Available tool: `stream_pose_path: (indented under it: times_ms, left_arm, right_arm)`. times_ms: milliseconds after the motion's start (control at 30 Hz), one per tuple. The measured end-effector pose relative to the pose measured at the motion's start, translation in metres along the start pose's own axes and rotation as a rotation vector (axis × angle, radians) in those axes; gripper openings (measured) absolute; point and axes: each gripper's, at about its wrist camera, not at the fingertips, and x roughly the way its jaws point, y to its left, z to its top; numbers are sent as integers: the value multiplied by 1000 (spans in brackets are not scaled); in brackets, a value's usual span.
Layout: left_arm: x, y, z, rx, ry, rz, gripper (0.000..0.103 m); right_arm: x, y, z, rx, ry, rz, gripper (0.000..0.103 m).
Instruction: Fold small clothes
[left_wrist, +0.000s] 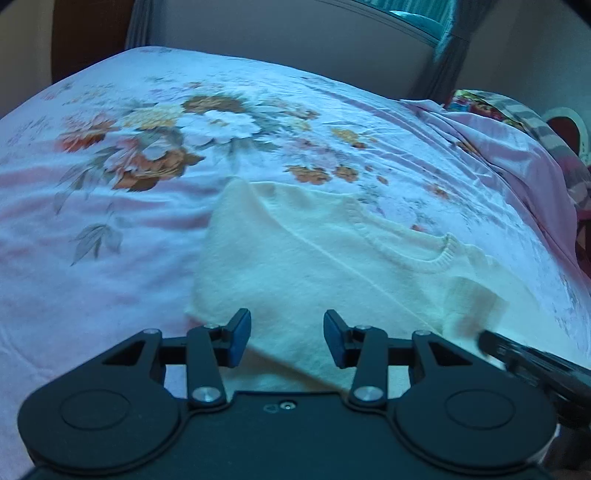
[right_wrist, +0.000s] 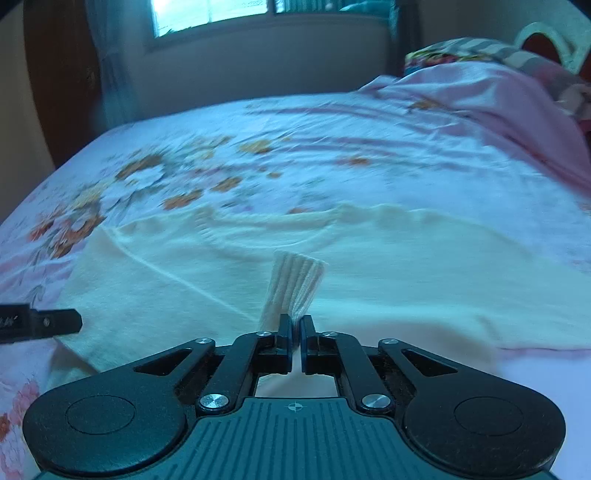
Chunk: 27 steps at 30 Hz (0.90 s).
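A cream knit sweater (left_wrist: 314, 258) lies flat on the floral bedsheet (left_wrist: 110, 166), with its round neckline (left_wrist: 424, 254) to the right. My left gripper (left_wrist: 287, 338) is open and empty above the sweater's near left part. My right gripper (right_wrist: 296, 332) is shut on the sweater's ribbed cuff (right_wrist: 295, 284), which sticks up between its fingers over the sweater body (right_wrist: 369, 273). The right gripper's tip also shows blurred at the right edge of the left wrist view (left_wrist: 517, 354). The left gripper shows at the left edge of the right wrist view (right_wrist: 40, 323).
A bunched pink sheet (right_wrist: 498, 110) and a colourful pillow (left_wrist: 491, 105) lie at the bed's far right by the headboard (right_wrist: 546, 40). A wall with a window (right_wrist: 210, 14) lies beyond the bed's far edge.
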Motion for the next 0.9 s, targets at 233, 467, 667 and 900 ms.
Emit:
stream_pose_path:
  times_ms: [233, 467, 667, 900]
  left_arm:
    - [18, -21, -19, 41, 51, -2, 41]
    - [16, -18, -25, 37, 61, 21, 41]
    - [13, -15, -21, 28, 52, 31, 41]
    - [18, -15, -23, 31, 54, 42, 42]
  right_arm:
    - [-35, -57, -41, 99, 87, -11, 3]
    - [-32, -91, -44, 228, 101, 20, 6]
    - [-19, -104, -24, 278, 103, 119, 58]
    - [-2, -108, -19, 249, 95, 98, 52]
